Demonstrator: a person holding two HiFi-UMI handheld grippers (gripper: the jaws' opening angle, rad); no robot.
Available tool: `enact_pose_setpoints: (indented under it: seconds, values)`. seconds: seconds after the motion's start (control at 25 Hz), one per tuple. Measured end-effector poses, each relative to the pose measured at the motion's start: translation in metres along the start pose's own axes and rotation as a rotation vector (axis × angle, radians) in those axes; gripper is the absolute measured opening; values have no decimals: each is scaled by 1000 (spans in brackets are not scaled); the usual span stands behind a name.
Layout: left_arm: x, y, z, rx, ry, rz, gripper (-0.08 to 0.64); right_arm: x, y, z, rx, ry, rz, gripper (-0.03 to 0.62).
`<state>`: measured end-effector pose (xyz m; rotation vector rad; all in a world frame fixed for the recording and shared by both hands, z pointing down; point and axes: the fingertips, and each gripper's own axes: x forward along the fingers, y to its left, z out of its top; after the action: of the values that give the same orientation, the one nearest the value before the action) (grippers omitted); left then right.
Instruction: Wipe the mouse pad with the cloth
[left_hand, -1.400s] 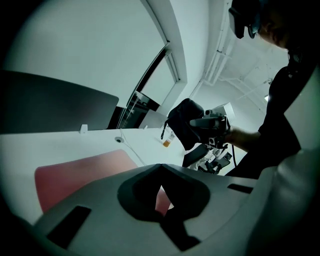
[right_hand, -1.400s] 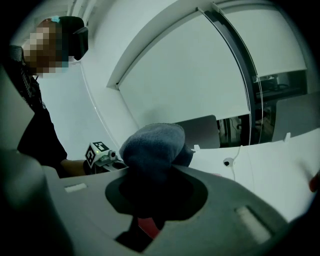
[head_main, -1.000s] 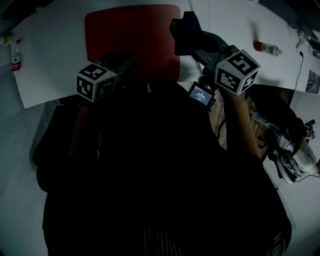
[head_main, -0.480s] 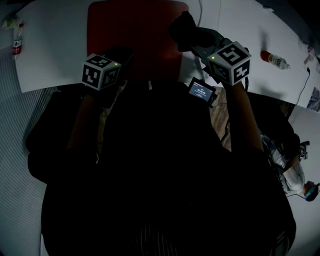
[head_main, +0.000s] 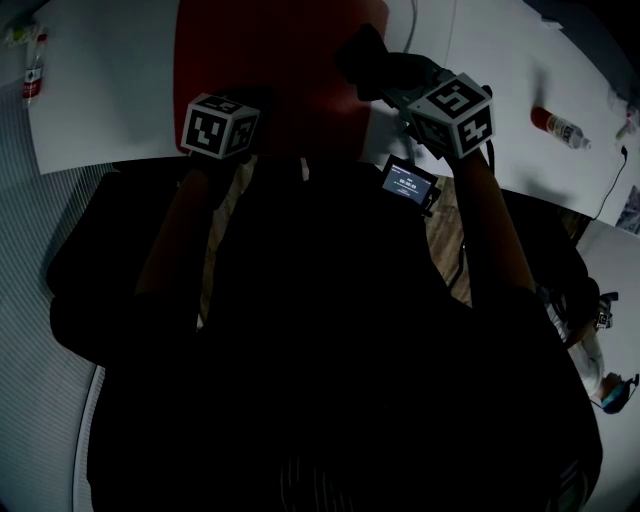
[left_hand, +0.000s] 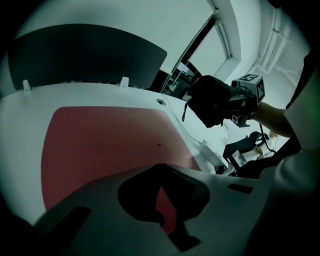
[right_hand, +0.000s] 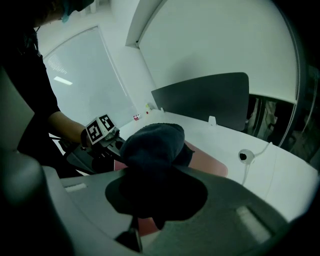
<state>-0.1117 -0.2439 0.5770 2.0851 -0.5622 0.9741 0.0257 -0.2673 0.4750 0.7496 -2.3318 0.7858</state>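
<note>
Dark bunched fabric cloth (right_hand: 152, 145) clamped tight in right gripper (right_hand: 150, 200), raised above right edge of flat red rectangular mouse pad (left_hand: 105, 145), seemingly poised to wipe. Left gripper (left_hand: 167, 210) over pad's near edge, jaws narrowly parted, empty, perhaps to steady it.

head looks down, all share mouse pad (head_main: 290, 50)

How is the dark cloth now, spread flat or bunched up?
Bunched up. The cloth forms a rounded wad clamped in the right gripper, with no flat part spread out.
</note>
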Motion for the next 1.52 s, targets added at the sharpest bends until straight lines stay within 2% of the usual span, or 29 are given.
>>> enact_pose_setpoints:
  seconds: [0.36,0.48,0.56,0.64,0.76,0.88,1.0,1.52]
  values:
    - [2,22,-25,-41,36,45,8,12,-5,-23,11,52,22,71]
    - [2,36,-25,-38,23,92,8,17,-9,-28,12,61,24,71]
    - [2,49,-18,-76,-10,134,8,21,-13,-31,11,70,24,71]
    - [9,54,-16,-116,-11,130,8,27,-15,-33,3,83,28,71]
    - [27,52,-28,-65,84,123,8,37,-14,-38,-21,109,36,71]
    - [37,57,-45,-37,144,157,8,44,-9,-41,-39,135,47,71]
    - [38,65,-52,-34,136,195,8,47,-8,-46,-47,160,51,71]
    - [41,61,-49,10,137,188,8,66,-28,-66,-88,253,75,71]
